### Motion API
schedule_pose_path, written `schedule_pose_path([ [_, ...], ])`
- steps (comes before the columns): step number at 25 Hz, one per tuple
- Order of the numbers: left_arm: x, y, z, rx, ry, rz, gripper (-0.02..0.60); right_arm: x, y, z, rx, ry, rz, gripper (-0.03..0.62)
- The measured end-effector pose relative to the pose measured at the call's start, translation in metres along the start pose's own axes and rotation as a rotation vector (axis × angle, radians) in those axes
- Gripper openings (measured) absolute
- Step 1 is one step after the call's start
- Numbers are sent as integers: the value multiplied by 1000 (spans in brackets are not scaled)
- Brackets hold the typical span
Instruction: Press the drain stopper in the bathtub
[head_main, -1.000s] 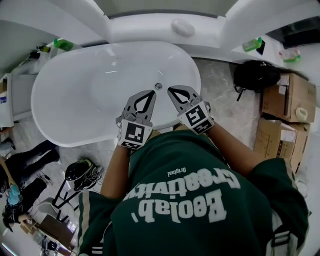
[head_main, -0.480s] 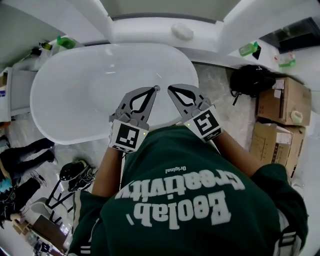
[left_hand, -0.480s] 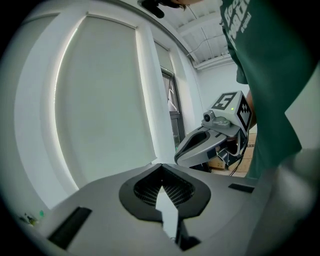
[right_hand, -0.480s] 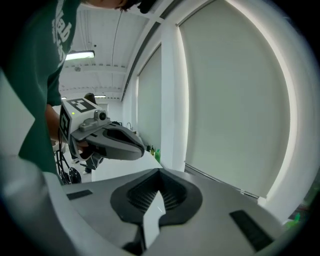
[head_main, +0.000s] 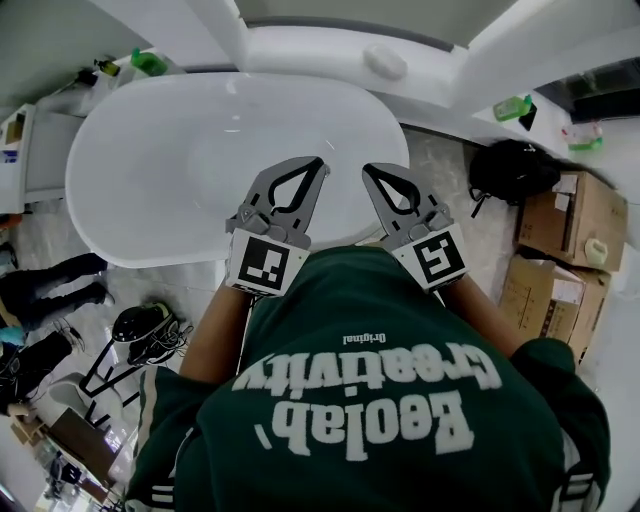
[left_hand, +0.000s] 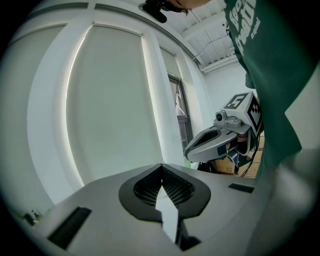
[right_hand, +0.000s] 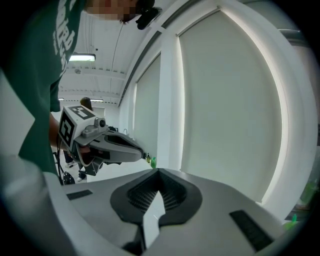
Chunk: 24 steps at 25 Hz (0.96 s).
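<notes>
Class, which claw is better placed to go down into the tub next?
Left, slightly. The left claw, tips shut, sits further over the basin of the tub. The right claw, also shut, hangs nearer the rim. No stopper shows now, so this is tentative.

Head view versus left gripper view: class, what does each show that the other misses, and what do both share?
Only the head view shows the white bathtub, the black bag and the cardboard boxes. Only the left gripper view shows the ceiling. Both show the left gripper with fingers together, the right gripper and the green shirt.
</notes>
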<state>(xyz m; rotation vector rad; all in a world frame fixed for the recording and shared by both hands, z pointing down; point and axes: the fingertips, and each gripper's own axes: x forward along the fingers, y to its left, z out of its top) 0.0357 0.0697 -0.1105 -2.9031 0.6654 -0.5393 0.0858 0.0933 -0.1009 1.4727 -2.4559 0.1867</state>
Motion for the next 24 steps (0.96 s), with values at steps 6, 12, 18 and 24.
schedule_pose_path([
  [6, 4, 2, -1, -23, 1, 17, 7, 2, 0, 4, -21, -13, 48, 6],
  [12, 5, 3, -3, -15, 21, 22, 7, 5, -1, 6, -8, -24, 56, 6],
  [18, 4, 2, -6, -3, 32, 3, 7, 8, 0, 6, -28, -32, 56, 6],
  [24, -1, -1, -9, 7, 48, -6, 6, 7, 9, 2, -12, -30, 41, 6],
])
